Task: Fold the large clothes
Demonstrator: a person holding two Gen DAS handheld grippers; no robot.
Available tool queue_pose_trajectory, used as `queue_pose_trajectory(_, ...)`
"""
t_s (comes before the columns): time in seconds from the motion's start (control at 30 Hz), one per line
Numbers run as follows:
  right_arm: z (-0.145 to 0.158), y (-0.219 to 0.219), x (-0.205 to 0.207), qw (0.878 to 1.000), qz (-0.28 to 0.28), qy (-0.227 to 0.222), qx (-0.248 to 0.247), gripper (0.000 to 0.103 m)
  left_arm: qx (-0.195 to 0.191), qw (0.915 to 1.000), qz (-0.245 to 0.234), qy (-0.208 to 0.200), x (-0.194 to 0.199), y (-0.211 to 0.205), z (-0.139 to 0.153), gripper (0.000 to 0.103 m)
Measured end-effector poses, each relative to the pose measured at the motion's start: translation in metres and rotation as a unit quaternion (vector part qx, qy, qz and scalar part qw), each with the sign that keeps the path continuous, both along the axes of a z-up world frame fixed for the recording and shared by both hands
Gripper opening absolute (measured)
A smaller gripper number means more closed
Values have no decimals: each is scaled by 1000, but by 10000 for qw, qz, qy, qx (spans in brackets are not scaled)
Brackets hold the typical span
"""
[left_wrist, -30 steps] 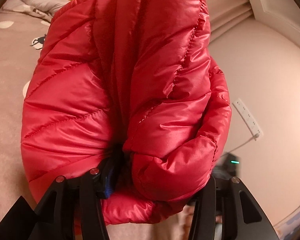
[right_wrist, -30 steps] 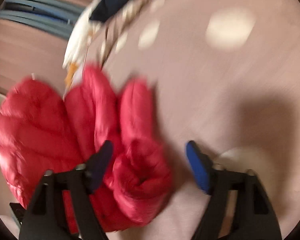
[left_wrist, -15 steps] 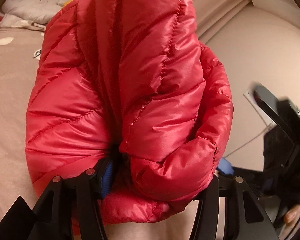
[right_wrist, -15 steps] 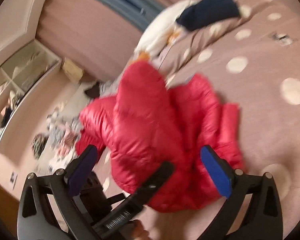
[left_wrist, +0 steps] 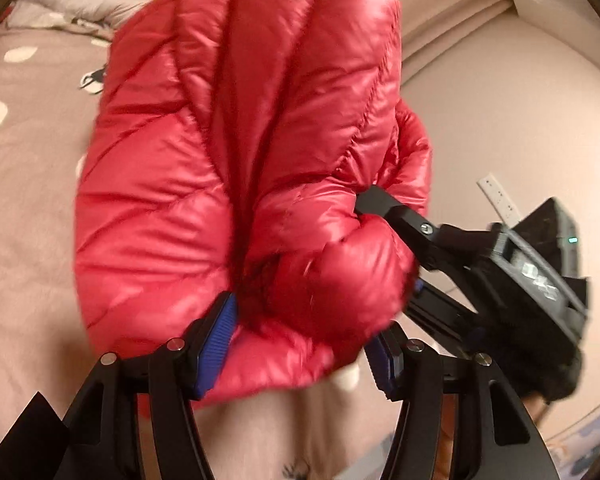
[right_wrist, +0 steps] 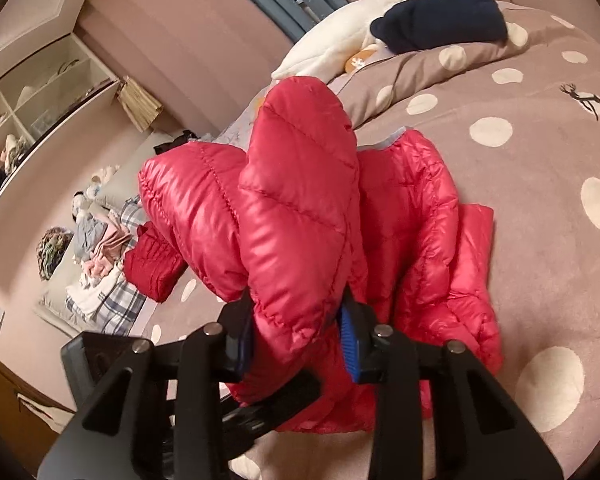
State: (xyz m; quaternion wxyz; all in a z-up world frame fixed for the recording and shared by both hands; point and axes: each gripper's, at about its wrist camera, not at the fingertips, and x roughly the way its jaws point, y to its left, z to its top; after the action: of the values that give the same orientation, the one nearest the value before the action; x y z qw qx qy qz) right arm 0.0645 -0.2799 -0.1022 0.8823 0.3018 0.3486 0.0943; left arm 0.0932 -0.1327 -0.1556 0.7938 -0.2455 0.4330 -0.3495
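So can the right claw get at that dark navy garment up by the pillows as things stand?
Probably not: the right claw is closing on a fold of the red puffer jacket, and the navy garment lies far across the bed.

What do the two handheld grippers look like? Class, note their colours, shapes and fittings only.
Both the left gripper and the right gripper are matte black, with two angular fingers built from cut-out struts and joined by silver round-headed bolts. Each finger ends in a ribbed blue pad. In the left wrist view, the right gripper's body carries a small green light.
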Motion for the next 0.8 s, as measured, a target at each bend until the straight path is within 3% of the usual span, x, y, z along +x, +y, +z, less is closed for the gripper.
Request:
queue_pose_trajectory(0.27,-2,6,-3,9999,-104,-11,-27,37,484,9982,235,-264,-21,11,20,60)
queue_pose_trajectory(0.47,-6,0,-3,9994,-330,90,-45,37,21,9967,702,-408,-23,49,39,60)
queue_pose_trajectory(0.73,-13,-3,-8,9982,-500,212,-259,41,250,9764,2144,-109,6,95,22,61)
queue_pose_trajectory(0.8,-15,-5,-10,9965,-624,301,-463,41,263,9679,2499,-66,14,102,21,61)
